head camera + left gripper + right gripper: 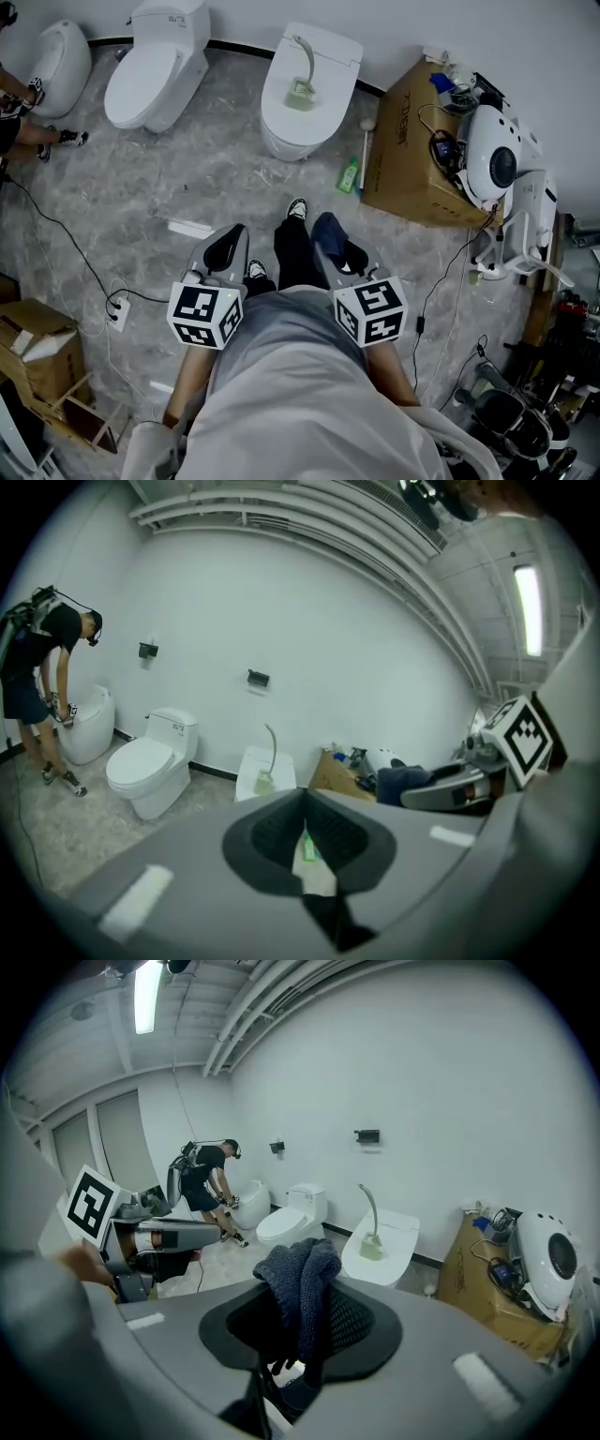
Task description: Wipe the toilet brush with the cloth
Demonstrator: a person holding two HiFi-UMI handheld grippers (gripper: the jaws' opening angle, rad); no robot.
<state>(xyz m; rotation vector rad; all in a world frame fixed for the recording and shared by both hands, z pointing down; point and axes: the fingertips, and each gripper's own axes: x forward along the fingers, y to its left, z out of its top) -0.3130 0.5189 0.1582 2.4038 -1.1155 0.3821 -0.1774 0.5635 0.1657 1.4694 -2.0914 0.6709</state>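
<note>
A pale green toilet brush (302, 82) with a curved handle lies on the closed lid of the right-hand toilet (330, 58); it also shows in the left gripper view as the brush (266, 769) and in the right gripper view as the brush (371, 1234). My right gripper (353, 260) is shut on a dark blue knitted cloth (302, 1283), which bunches up above the jaws; from the head the cloth (327, 238) hangs over my leg. My left gripper (225, 249) is shut with nothing in it. Both are held close to my body, well short of the brush.
Two more toilets (155, 66) (62, 54) stand to the left, with another person (21, 108) by the far one. A green bottle (349, 175) stands beside a cardboard box (409, 155) holding a white machine (498, 161). A cable (64, 242) and power strip (117, 310) lie on the floor.
</note>
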